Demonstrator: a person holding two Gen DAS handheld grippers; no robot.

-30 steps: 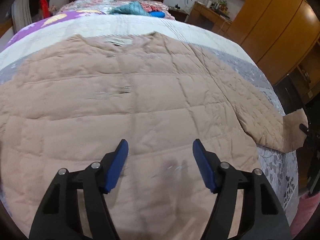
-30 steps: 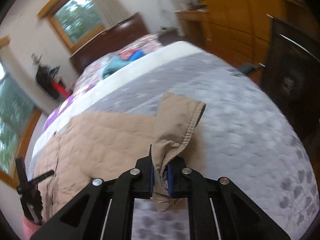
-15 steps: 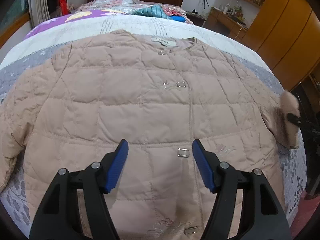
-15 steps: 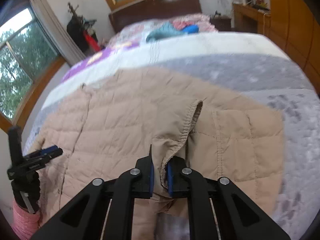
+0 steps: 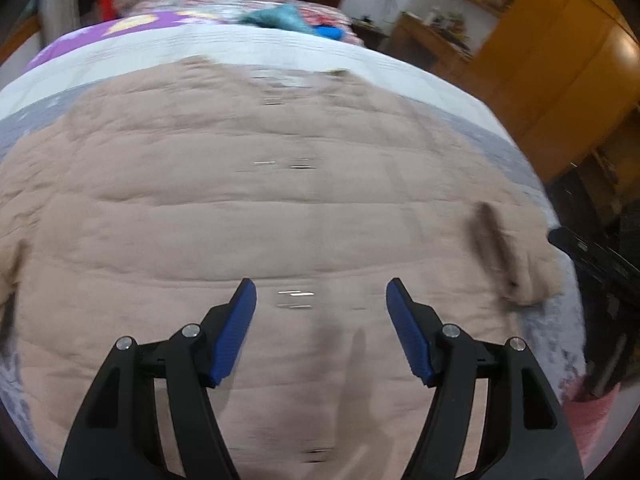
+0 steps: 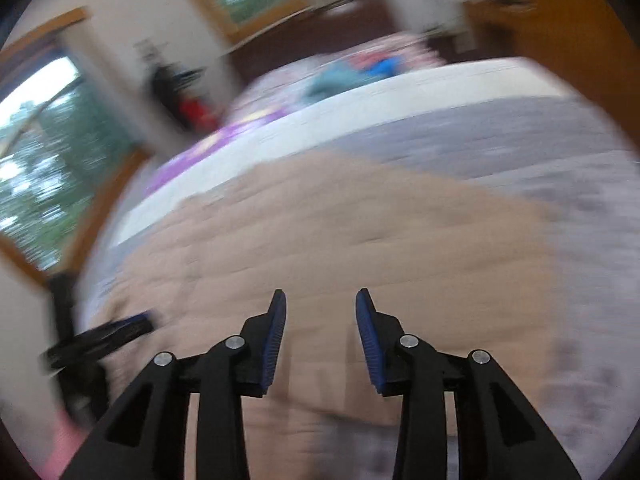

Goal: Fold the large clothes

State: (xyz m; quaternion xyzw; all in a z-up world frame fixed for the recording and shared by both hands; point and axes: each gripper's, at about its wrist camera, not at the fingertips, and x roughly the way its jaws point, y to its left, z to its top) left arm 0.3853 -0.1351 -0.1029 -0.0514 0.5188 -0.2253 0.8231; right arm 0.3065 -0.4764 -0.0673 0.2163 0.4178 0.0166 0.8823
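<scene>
A large beige quilted jacket (image 5: pixel 280 208) lies spread front-up on the bed, collar at the far side. Its right sleeve (image 5: pixel 516 256) is folded inward, the cuff lying on the jacket's right edge. My left gripper (image 5: pixel 320 300) is open and empty, hovering above the jacket's lower front near a snap. My right gripper (image 6: pixel 320 312) is open and empty above the jacket (image 6: pixel 360 248); that view is blurred. The right gripper also shows in the left wrist view (image 5: pixel 580 248) at the right edge, and the left gripper shows in the right wrist view (image 6: pixel 104 336) at the left.
The bed has a grey patterned cover (image 5: pixel 536 344), a white band (image 5: pixel 240 46) and a purple sheet (image 5: pixel 100 32). A teal garment (image 5: pixel 280 16) lies by the headboard. A wooden wardrobe (image 5: pixel 560 60) stands at the right. A window (image 6: pixel 36 176) is at the left.
My right gripper has let go of the sleeve cuff and opened. The sleeve now lies folded onto the jacket. The left gripper has dropped closer to the jacket.
</scene>
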